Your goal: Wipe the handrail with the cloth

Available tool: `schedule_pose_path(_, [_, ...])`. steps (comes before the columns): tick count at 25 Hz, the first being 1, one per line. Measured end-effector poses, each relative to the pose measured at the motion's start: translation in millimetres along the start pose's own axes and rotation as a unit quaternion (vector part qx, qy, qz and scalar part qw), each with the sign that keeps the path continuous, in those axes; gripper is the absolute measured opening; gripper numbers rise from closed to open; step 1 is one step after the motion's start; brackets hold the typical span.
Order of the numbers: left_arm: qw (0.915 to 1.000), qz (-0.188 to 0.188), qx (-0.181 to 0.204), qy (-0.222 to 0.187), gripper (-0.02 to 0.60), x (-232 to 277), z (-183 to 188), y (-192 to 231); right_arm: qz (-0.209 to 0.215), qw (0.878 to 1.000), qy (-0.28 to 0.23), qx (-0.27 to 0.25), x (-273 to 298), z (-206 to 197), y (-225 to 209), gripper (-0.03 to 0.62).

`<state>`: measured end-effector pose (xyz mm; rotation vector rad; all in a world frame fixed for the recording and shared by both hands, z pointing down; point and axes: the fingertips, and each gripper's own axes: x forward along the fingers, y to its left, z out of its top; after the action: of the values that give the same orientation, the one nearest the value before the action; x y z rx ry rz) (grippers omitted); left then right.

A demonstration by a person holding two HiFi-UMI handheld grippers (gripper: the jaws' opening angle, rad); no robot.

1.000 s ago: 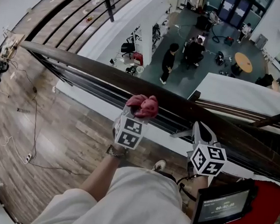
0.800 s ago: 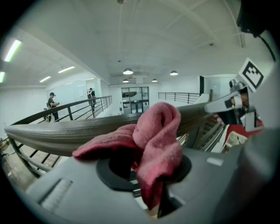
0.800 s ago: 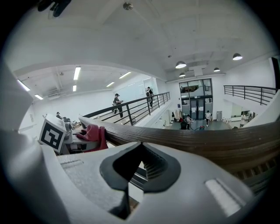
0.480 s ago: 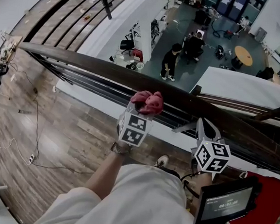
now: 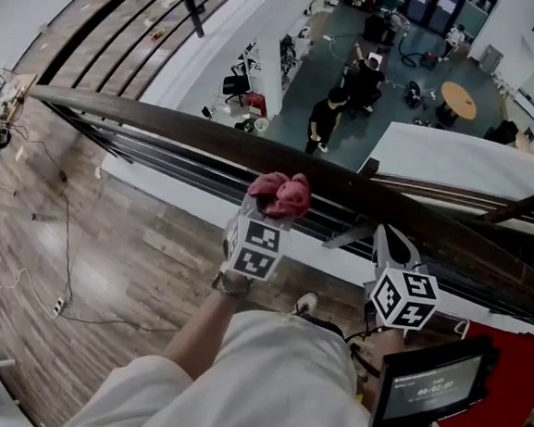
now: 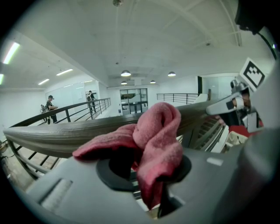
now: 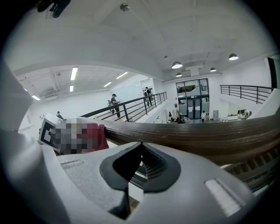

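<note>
Cloth look: I'm seeing a pink-red terry cloth (image 5: 281,196), bunched and doubled over itself into a fat loop.
Cloth shape: in the left gripper view one flap spreads out to the left, and the thicker fold (image 6: 153,140) drops straight down.
Cloth hold: pinched in my left gripper (image 5: 269,210), with its lower end tucked down between the jaws.
Cloth place: up against the near edge of the handrail (image 5: 163,129), about midway along the stretch I can see.
Handrail look: dark brown wood with long grain lines and a rounded top.
Handrail run: one gently curving sweep from far left to far right, bare on both sides of the cloth.
</note>
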<state>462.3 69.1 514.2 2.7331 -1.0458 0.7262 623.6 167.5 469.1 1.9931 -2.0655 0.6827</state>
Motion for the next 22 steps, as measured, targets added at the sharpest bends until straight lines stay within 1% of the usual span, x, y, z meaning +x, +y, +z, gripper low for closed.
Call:
schedule_pose_path(3, [0.9999, 0.010, 0.006, 0.001, 0.137, 1.7, 2.7, -3.5, 0.001, 1.000, -0.003, 0.000, -2.1, 3.1, -5.2, 0.003])
schedule_pose_path(6, [0.9994, 0.024, 0.023, 0.008, 0.137, 1.6, -0.6, -2.3, 0.002, 1.000, -0.003, 0.000, -2.0, 1.6, -6.1, 0.003])
schedule_pose_path(10, [0.9991, 0.029, 0.029, 0.009, 0.137, 1.8, -2.0, -6.7, 0.002, 1.000, -0.002, 0.001, -4.3, -2.2, -11.3, 0.003])
schedule_pose_path(15, [0.9992, 0.024, 0.032, 0.006, 0.135, 2.1, -2.8, -11.2, 0.002, 1.000, -0.002, 0.001, -3.4, -3.7, -10.5, 0.003])
schedule_pose_path(22, [0.9990, -0.001, 0.044, 0.006, 0.135, 7.3, 0.0, -32.7, 0.001, 1.000, -0.003, 0.004, -4.7, -5.1, -12.9, 0.003])
